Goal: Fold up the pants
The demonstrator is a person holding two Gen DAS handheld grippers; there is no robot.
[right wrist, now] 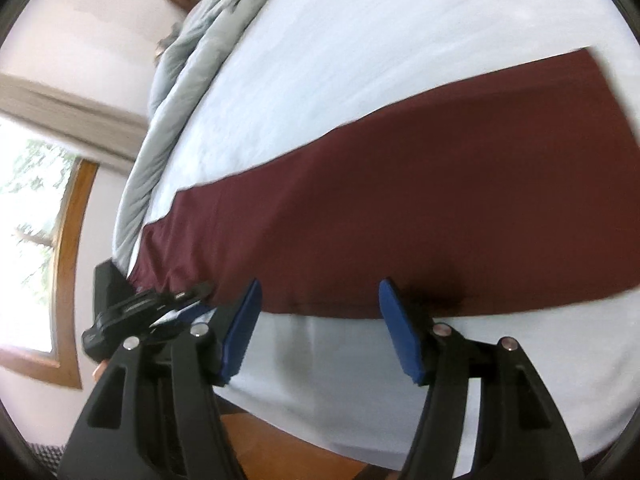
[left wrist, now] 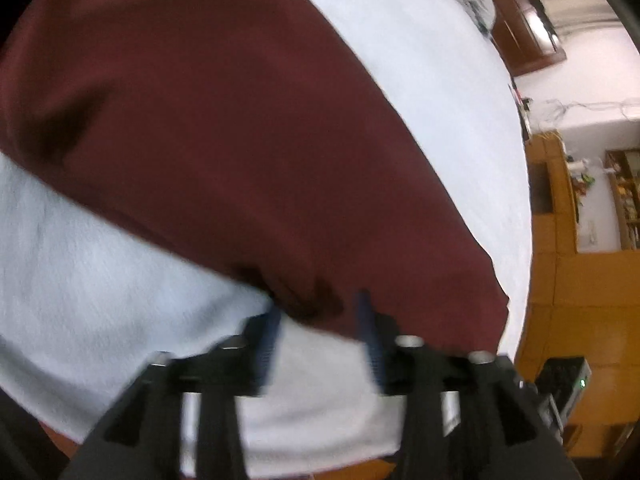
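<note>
Maroon pants lie flat across a bed with a pale blue sheet. My left gripper is open, its blue fingertips right at the near edge of the pants, holding nothing. In the right wrist view the pants stretch across the sheet. My right gripper is wide open at the near edge of the fabric, empty. The left gripper shows at the left there, by the narrow end of the pants. The view is blurred.
A bunched grey blanket lies at the far side of the bed. A window with a wooden frame is on the left. Wooden floor and shelves lie beyond the bed edge.
</note>
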